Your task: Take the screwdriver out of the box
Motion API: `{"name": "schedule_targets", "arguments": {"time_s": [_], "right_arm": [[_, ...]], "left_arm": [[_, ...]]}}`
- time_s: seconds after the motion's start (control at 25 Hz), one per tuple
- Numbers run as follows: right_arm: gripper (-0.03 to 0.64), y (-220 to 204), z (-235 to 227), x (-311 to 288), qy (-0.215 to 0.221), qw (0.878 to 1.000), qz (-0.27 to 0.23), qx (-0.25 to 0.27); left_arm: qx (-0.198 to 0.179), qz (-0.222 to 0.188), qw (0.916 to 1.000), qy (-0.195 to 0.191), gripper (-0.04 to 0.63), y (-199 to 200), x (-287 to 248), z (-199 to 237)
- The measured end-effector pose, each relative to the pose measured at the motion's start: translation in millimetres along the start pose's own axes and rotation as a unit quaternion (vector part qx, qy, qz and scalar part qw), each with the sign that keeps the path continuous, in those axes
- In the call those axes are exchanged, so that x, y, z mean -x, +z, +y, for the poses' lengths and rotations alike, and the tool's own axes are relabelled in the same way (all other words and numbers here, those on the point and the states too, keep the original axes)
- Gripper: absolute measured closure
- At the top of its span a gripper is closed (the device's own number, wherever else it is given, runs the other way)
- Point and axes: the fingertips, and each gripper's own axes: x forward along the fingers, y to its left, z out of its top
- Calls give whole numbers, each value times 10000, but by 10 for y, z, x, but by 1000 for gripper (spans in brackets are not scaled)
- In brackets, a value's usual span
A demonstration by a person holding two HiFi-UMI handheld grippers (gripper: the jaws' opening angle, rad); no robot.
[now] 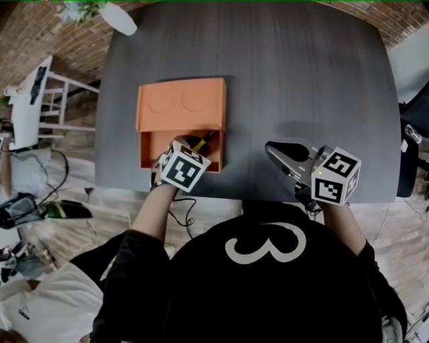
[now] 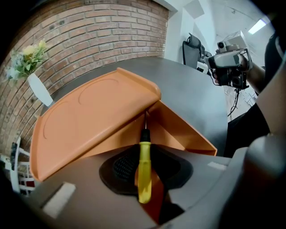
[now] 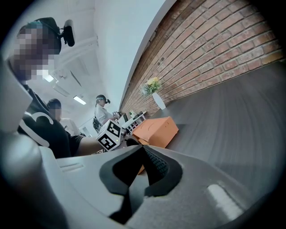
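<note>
An orange box [image 1: 181,107] lies open near the table's front edge, its lid folded back flat. A screwdriver [image 1: 201,142] with a yellow handle and a black collar lies in its tray. My left gripper [image 1: 188,149] reaches steeply down into the tray. In the left gripper view the yellow handle [image 2: 144,165] stands between the jaws of my left gripper [image 2: 149,172], with orange floor still showing on its right side. My right gripper [image 1: 276,153] hovers over the bare table to the right of the box, shut and holding nothing; in its own view my right gripper [image 3: 142,167] has its pads together.
A white vase of flowers [image 1: 117,17] stands at the table's far left corner. A black office chair [image 1: 412,147] is at the table's right side. White shelving [image 1: 40,100] and cables lie on the floor to the left. A person stands far off.
</note>
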Motion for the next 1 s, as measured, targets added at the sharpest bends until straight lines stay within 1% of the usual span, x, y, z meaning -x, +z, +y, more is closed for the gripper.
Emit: {"name": "schedule_targets", "arguments": {"time_s": [0.16, 0.32, 0.44, 0.52, 0.64, 0.76, 1.0], "right_arm": [[615, 13, 10, 14, -1, 10000, -44, 6], [615, 71, 26, 73, -24, 9999, -155, 71], [615, 83, 35, 110, -36, 9998, -173, 130], [615, 77, 44, 138, -47, 9997, -199, 134], [615, 34, 81, 174, -39, 9997, -230, 120], [615, 0, 131, 199, -23, 9997, -229, 108], [615, -17, 228, 227, 56, 9994, -317, 144]], "left_arm": [[-13, 36, 10000, 14, 491, 24, 1, 1], [-108, 80, 9998, 175, 494, 51, 17, -10], [-119, 140, 9996, 230, 494, 45, 22, -13], [-198, 194, 9992, 282, 495, 39, 28, -20], [-459, 271, 9976, 449, 495, 30, 73, -31], [-817, 350, 9935, 707, 495, 37, 146, -23], [-1550, 601, 9784, 1231, 495, -15, 280, 16]]}}
